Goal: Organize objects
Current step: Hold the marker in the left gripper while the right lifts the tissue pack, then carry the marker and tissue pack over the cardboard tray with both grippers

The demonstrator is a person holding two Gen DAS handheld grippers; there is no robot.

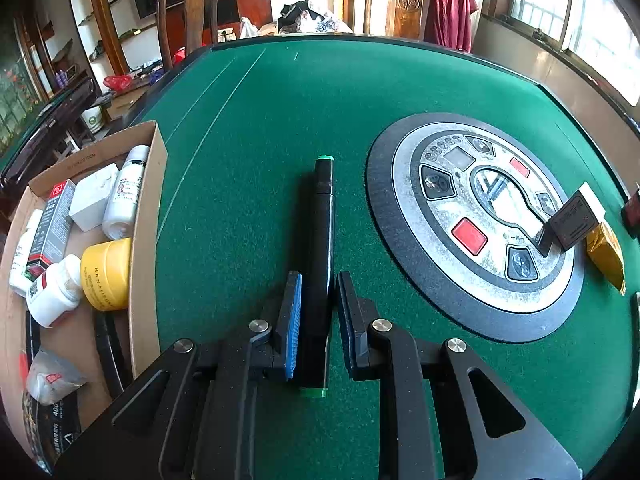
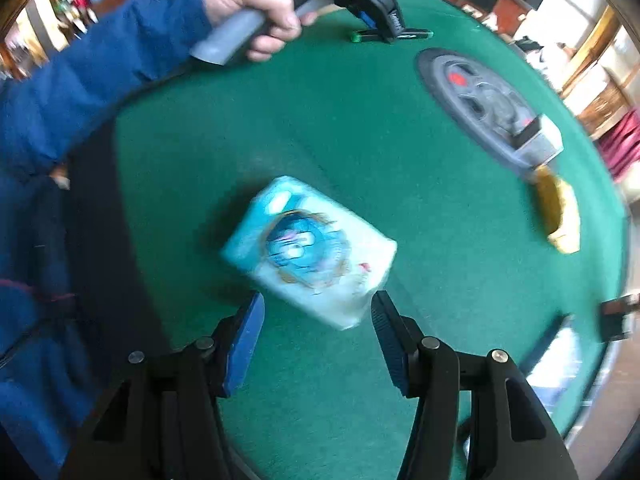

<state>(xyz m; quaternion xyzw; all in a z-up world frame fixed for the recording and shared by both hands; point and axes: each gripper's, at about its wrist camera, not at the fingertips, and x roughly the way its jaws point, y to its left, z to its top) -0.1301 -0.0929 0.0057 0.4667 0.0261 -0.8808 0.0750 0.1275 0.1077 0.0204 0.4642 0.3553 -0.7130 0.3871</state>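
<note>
Marker point(image 1: 322, 240) lies on the green worktop point(image 1: 256, 160), long axis running near to far.
Left tongs point(image 1: 318, 308) pinch its near end; right tongs point(image 2: 318, 308) stand spread over a tissue pack point(image 2: 310, 250).

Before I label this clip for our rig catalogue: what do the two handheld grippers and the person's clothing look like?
Both the left gripper and the right gripper have black angular linkages with silver pivot pins and blue ribbed pads on the fingers. The left one has a grey handle. The person wears a blue sleeve.
</note>
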